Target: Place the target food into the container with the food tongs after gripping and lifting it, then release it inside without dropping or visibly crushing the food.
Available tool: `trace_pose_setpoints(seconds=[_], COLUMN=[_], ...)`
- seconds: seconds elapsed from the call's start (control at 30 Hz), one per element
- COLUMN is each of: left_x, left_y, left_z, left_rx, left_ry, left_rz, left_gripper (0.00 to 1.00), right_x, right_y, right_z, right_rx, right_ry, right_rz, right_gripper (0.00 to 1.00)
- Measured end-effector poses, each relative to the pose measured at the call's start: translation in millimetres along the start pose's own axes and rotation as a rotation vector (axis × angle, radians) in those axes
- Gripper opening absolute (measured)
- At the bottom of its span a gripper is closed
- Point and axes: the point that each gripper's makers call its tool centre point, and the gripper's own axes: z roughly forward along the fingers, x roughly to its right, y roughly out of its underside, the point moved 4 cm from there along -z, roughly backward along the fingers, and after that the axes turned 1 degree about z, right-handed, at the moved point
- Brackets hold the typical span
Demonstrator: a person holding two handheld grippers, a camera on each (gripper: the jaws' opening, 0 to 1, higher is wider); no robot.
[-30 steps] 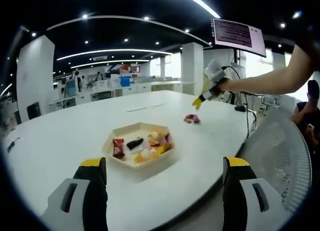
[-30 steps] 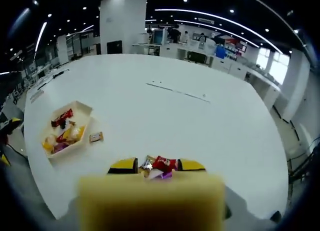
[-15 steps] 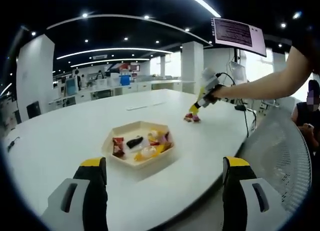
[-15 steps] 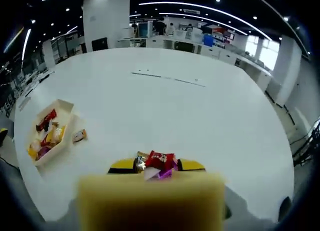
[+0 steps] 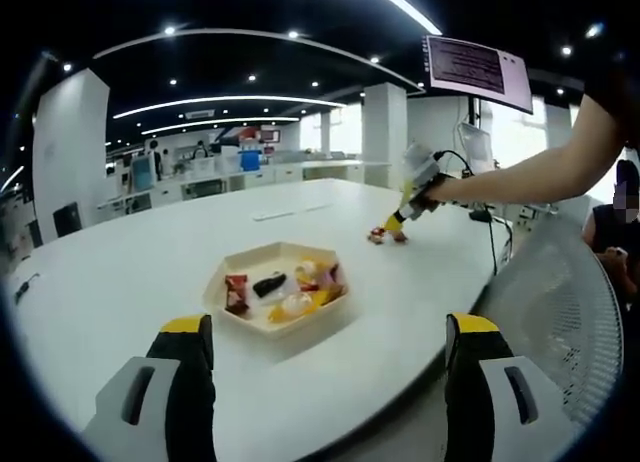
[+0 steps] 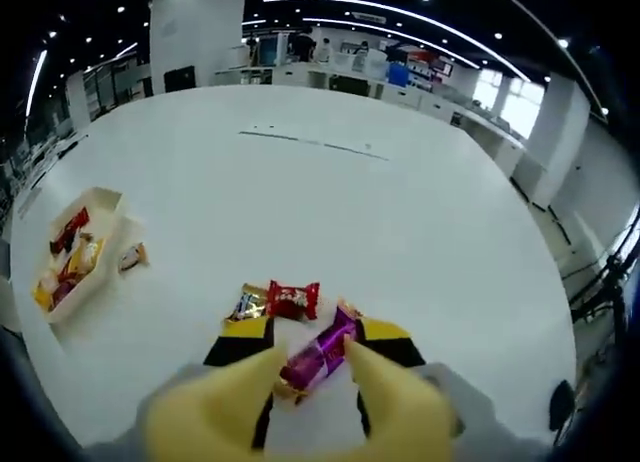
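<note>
A pale hexagonal container [image 5: 262, 322] [image 6: 105, 204] holds several wrapped candies. My left gripper [image 5: 328, 324] stands open and empty, short of it. Farther right on the white table [image 5: 130, 272], my right gripper [image 5: 396, 222] is held down at a small group of candies [image 5: 381, 236]. In the right gripper view, my right gripper [image 6: 316, 331] holds yellow food tongs [image 6: 400, 407]. Their two arms flank a purple candy [image 6: 318, 354] lying on the table. A red candy [image 6: 292, 300] and a gold one [image 6: 247, 304] lie just beyond it.
One loose candy [image 6: 132, 257] lies beside the container. A monitor on a stand [image 5: 478, 67] and cables sit at the table's far right. A white mesh chair back [image 5: 550, 302] is near the right edge, with a seated person [image 5: 620, 217] behind.
My right gripper has come down onto the loose candies. The tongs, earlier one yellow block, now show two spread arms around the purple candy. The left gripper has not moved.
</note>
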Motion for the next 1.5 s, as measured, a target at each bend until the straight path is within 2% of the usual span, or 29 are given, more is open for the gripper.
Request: trace_pose_setpoints(seconds=[0.07, 0.13, 0.2, 0.37, 0.57, 0.67, 0.7, 0.73, 0.77, 0.83, 0.9, 0.93, 1.07, 1.17, 1.2, 1.23, 1.5], left_x=[0.0, -0.2, -0.3, -0.2, -0.3, -0.2, 0.0, 0.0, 0.0, 0.0, 0.0, 0.0, 0.9, 0.9, 0.8, 0.6, 1.1], left_y=[0.3, 0.4, 0.5, 0.3, 0.0, -0.3, -0.6, -0.3, 0.0, 0.1, 0.3, 0.3, 0.4, 0.1, 0.3, 0.7, 0.7], left_z=[0.0, 0.1, 0.2, 0.2, 0.0, -0.1, -0.1, -0.1, -0.1, -0.1, 0.0, 0.0, 0.0, 0.0, 0.0, 0.0, 0.4], left_rx=[0.000, 0.001, 0.000, 0.000, 0.001, 0.001, 0.002, 0.001, 0.000, 0.001, 0.001, 0.001, -0.003, -0.003, -0.004, -0.004, -0.007], left_ry=[0.001, 0.001, 0.000, 0.001, -0.001, -0.001, 0.001, 0.001, 0.002, 0.003, 0.005, 0.005, 0.010, 0.009, 0.009, 0.008, 0.011], left_rz=[0.000, 0.000, 0.000, -0.001, -0.002, -0.001, -0.001, -0.002, -0.001, -0.001, -0.002, -0.002, -0.002, -0.002, -0.002, -0.002, -0.001], left_gripper=[0.93, 0.93, 0.93, 0.93, 0.93, 0.93, 0.93, 0.93, 0.93, 0.93, 0.92, 0.92, 0.92, 0.92, 0.92, 0.92, 0.92], right_x=[3.7, 4.4, 9.2, 10.4, 9.5, 11.3, 12.0, 18.8, 20.9, 19.6, 25.8, 25.5, 31.4, 33.1, 30.9, 31.7, 23.3], right_y=[0.3, 2.9, 3.3, 4.3, 7.2, 9.5, 10.1, 12.7, 14.4, 16.5, 15.9, 16.1, 18.9, 27.7, 33.9, 31.5, 31.6], right_z=[-0.6, 1.1, 1.1, 0.9, -0.9, -3.0, -3.7, -6.5, -6.8, -7.8, -11.2, -11.4, -12.0, -7.9, -6.3, -7.4, -6.5], right_rx=[0.005, -0.006, 0.000, -0.003, -0.004, 0.006, 0.005, -0.010, -0.011, 0.015, 0.033, 0.037, 0.032, 0.000, -0.032, 0.007, 0.004], right_ry=[0.028, 0.028, 0.057, 0.056, 0.060, 0.063, 0.071, 0.123, 0.140, 0.120, 0.167, 0.167, 0.188, 0.178, 0.162, 0.162, 0.095], right_rz=[-0.016, -0.010, 0.012, 0.059, 0.059, 0.086, 0.085, 0.051, 0.026, 0.048, 0.015, 0.006, 0.031, 0.087, 0.117, 0.171, 0.170], right_gripper=[0.31, 0.32, 0.32, 0.31, 0.30, 0.30, 0.30, 0.31, 0.31, 0.31, 0.32, 0.32, 0.32, 0.32, 0.31, 0.31, 0.26])
